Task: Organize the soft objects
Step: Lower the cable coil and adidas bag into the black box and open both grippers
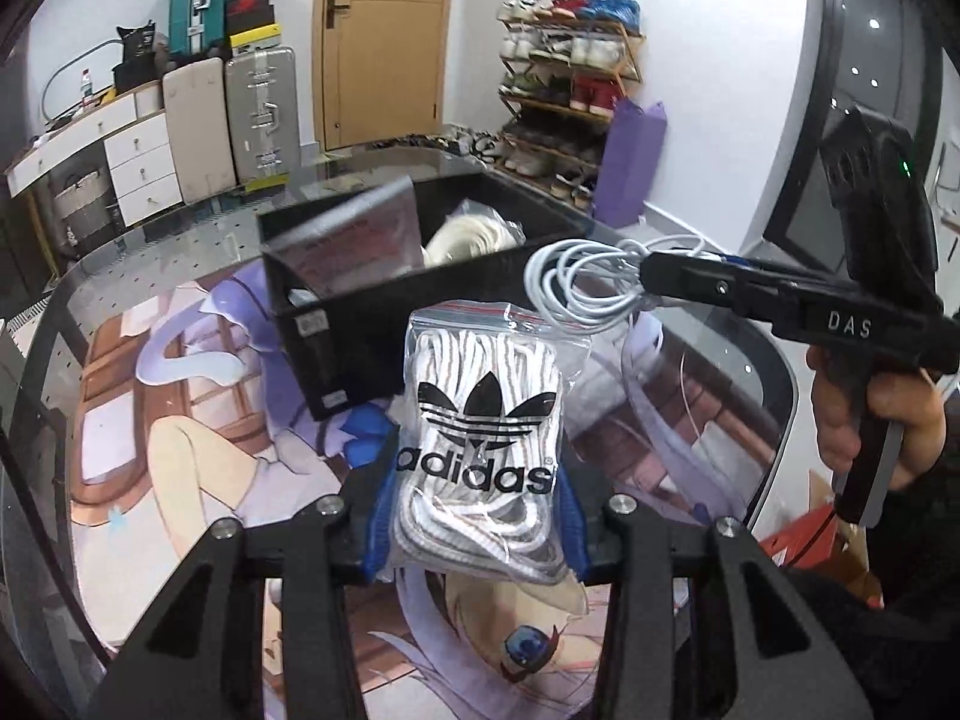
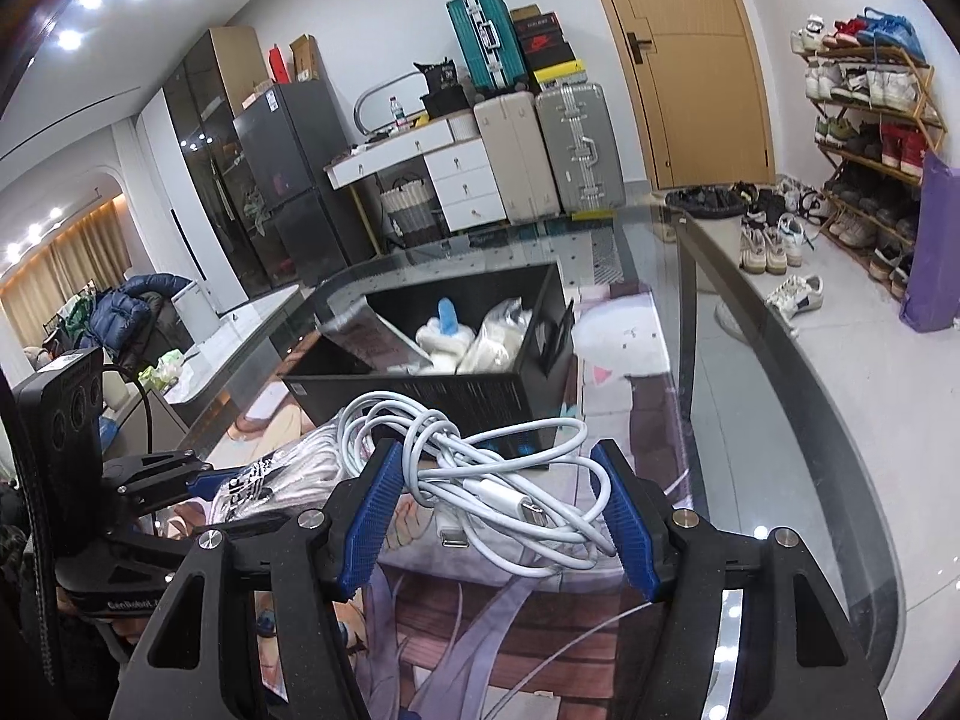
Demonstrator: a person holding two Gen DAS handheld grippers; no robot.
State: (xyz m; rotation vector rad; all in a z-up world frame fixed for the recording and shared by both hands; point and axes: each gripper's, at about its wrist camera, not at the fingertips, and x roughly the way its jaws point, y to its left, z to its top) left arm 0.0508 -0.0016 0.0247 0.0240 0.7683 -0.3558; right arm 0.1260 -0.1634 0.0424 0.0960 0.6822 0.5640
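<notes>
With the left tongs [image 1: 474,516] clamped on the zip bag of laces [image 1: 480,420] and the right tongs [image 2: 501,516] pinching a loose white cable coil [image 2: 480,468], both raised above the surface [image 2: 780,420] just short of the black box [image 2: 480,387], a dangling loop might snag its rim.

A clear zip-top plastic bag of white laces with a black Adidas logo [image 1: 480,444] stands upright just in front of the open black rectangular box [image 1: 384,324]. A loosely coiled white charging cable [image 2: 504,474] hangs above the box's near wall, beside the bag. Inside the box lie pale soft bundles [image 2: 468,336].
</notes>
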